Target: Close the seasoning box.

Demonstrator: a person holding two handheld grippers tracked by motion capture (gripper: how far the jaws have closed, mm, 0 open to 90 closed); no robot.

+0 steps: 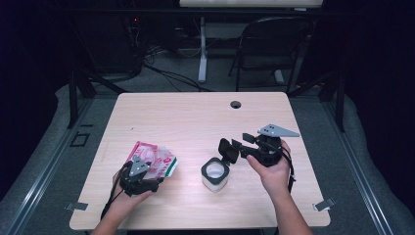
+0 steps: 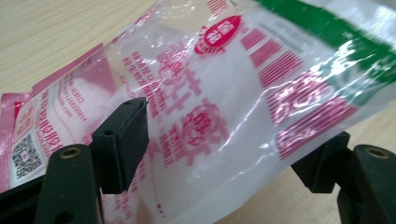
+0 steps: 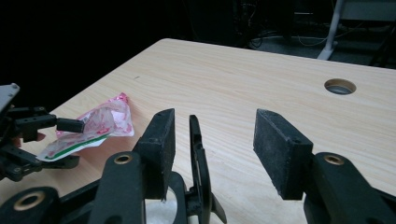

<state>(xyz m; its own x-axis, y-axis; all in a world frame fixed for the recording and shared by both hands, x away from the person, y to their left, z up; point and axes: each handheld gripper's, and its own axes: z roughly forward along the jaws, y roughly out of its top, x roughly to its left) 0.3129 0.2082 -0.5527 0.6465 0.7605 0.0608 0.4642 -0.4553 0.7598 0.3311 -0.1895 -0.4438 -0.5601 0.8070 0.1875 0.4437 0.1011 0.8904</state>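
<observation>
Pink-and-clear plastic pouch of white granules (image 2: 224, 93) lies released between the wide-open left tool (image 2: 224, 168), while the right tool (image 3: 215, 144), jaws spread, hovers at the lower centre over the uncapped white jar with black flip lid (image 1: 215, 175), pouring not yet done.

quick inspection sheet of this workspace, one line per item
surface: pale wooden table, grommet hole near far edge
job's things: pink and clear bag of white granules; white jar, its black flip lid standing open
clutter: nothing seen
grippers: left gripper open, bag between its jaws; right gripper open, lid between its jaws, untouched
cables: one trails from each gripper; more on the floor behind
surroundings: dark room, folding chair, desk leg
</observation>
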